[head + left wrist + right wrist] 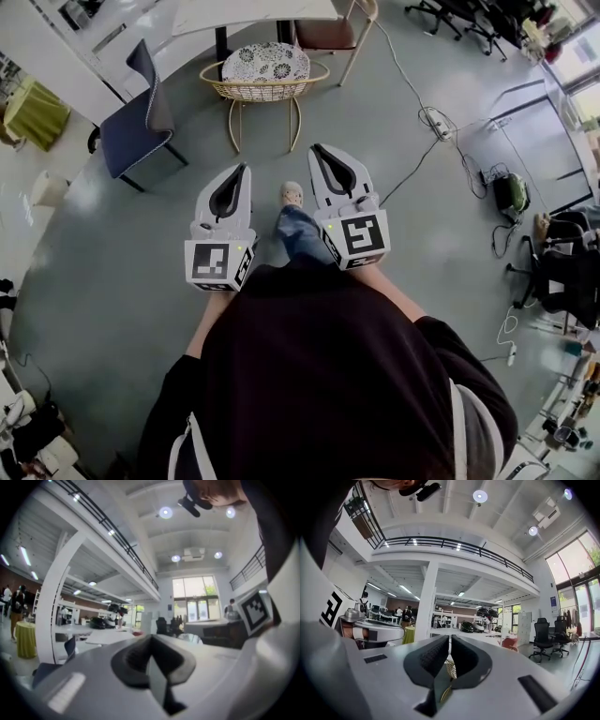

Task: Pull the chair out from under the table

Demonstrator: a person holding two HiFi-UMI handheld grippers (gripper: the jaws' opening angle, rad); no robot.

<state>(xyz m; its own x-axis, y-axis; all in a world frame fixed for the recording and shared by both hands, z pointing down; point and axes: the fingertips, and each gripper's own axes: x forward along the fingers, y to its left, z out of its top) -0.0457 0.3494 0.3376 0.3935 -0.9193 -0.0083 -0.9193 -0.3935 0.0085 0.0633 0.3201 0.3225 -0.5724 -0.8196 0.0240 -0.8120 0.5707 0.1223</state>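
A round wicker chair [264,77] with a patterned cushion stands at the edge of the white table [253,13], its back part under the tabletop. Both grippers are held level over the floor, a short way in front of the chair and pointing toward it. My left gripper [242,170] is shut and holds nothing; in its own view the left gripper [150,638] shows closed jaws. My right gripper [317,150] is also shut and empty. A strip of the chair's wicker weave [450,667] shows just behind the closed tips of the right gripper [449,639].
A blue chair [141,117] stands left of the wicker chair, and a brown chair [328,33] at the table's right end. A power strip with cables [436,122] lies on the floor to the right. Black office chairs [562,272] stand at far right. My foot [292,194] is between the grippers.
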